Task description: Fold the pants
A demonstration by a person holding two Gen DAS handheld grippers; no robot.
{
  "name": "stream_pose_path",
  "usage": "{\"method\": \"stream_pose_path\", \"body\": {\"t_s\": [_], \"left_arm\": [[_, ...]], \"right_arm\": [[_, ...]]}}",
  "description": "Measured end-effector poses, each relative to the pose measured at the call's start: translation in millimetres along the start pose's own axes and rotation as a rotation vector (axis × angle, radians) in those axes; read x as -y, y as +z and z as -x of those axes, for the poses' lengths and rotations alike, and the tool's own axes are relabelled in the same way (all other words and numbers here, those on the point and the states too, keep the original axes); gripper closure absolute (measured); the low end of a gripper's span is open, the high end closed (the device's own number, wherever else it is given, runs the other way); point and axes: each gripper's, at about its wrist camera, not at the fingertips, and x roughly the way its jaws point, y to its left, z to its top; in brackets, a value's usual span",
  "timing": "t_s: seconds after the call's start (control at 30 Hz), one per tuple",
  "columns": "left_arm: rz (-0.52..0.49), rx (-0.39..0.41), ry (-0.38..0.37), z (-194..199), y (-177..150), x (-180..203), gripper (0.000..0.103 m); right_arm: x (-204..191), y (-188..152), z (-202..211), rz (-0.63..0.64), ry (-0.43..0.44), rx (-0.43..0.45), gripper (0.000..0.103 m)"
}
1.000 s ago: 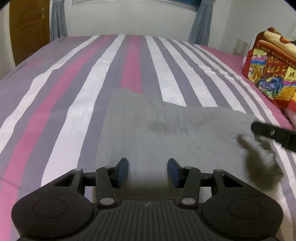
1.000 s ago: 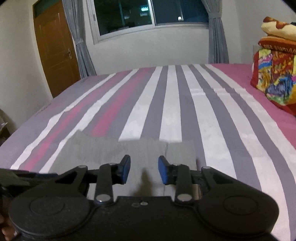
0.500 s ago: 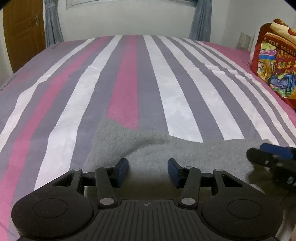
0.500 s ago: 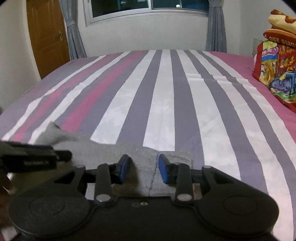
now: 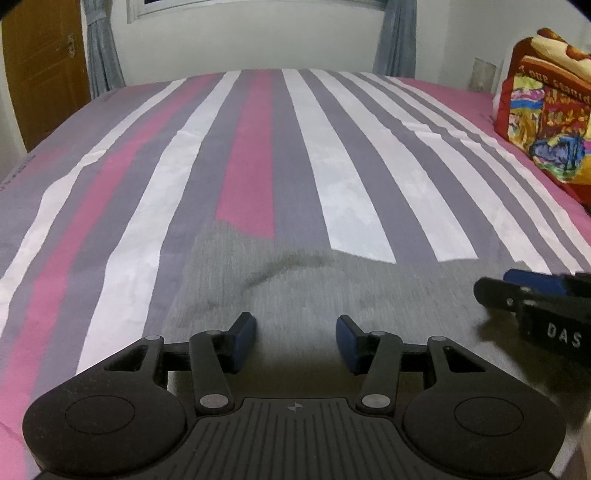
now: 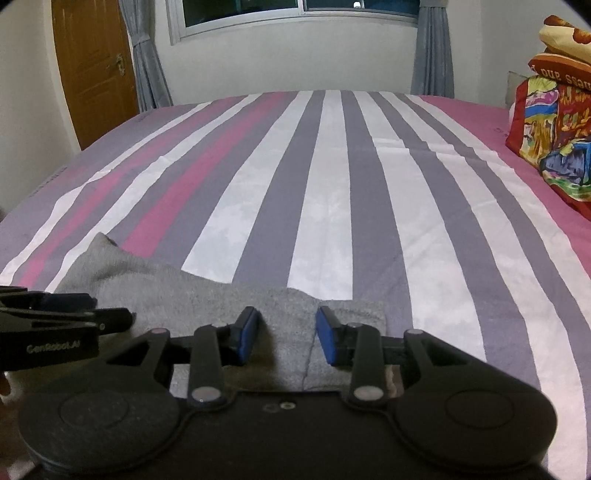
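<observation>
Pants [image 5: 332, 295] of grey knit lie spread flat on the near part of the bed [image 5: 258, 147], covering the striped sheet [image 6: 325, 184] from below both grippers out to an uneven far edge. From the left wrist view we see our left gripper [image 5: 295, 341] hovering low over the grey cloth with its blue-padded fingers [image 5: 243, 341] spread wide and nothing between them; a shallow dark crease runs slantwise through the fabric just ahead of it. At the right edge of that view our right gripper [image 5: 532, 291] reaches in from the side, close above the pants near their right end. From the right wrist view we see the right gripper [image 6: 286, 334] with its jaws released too, the gap between the pads bare, the grey cloth [image 6: 221, 306] lying beneath; a seam or folded edge of the pants runs down just inside the right pad, and the cloth ends in a squared corner just beyond that pad. The left corner of the pants rises to a small peak farther off on the left. Our left gripper [image 6: 110, 317] shows at the left edge of this view, side on, over the cloth; from here we cannot tell how far its fingers stand apart. Beyond the pants the sheet runs in pink, white and grey bands to the far wall, where a window [image 6: 295, 11] sits between grey curtains [image 6: 432, 48], with a brown door [image 6: 92, 66] to the left. A bright patterned bundle of bedding [image 6: 554, 129] is stacked at the right side of the bed, well apart from the pants.
</observation>
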Motion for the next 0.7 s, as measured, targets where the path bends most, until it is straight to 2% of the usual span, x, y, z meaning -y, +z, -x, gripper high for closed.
{"method": "stream_pose_path", "body": {"t_s": [0.13, 0.23, 0.4, 0.53, 0.7], "left_arm": [[-0.013, -0.008, -0.005, 14.4, -9.4, 1.5, 0.052], [-0.001, -0.008, -0.011, 25.6, -19.6, -1.2, 0.052], [-0.001, -0.013, -0.024, 45.0, -42.2, -4.6, 0.052], [-0.017, -0.012, -0.028, 57.6, -60.6, -1.7, 0.052], [-0.015, -0.009, -0.032, 71.0, -75.8, 2.5, 0.052]], "right_arm": [[-3.0, 2.2, 9.9, 0.015, -0.006, -0.001, 0.065], [-3.2, -1.2, 29.1, -0.011, 0.018, 0.03, 0.065], [-8.0, -22.3, 55.7, 0.036, 0.03, 0.047, 0.065], [-7.5, -43.2, 61.1, 0.084, 0.003, 0.039, 0.065], [-4.4, -46.6, 72.6, 0.07, 0.009, 0.041, 0.065]]}}
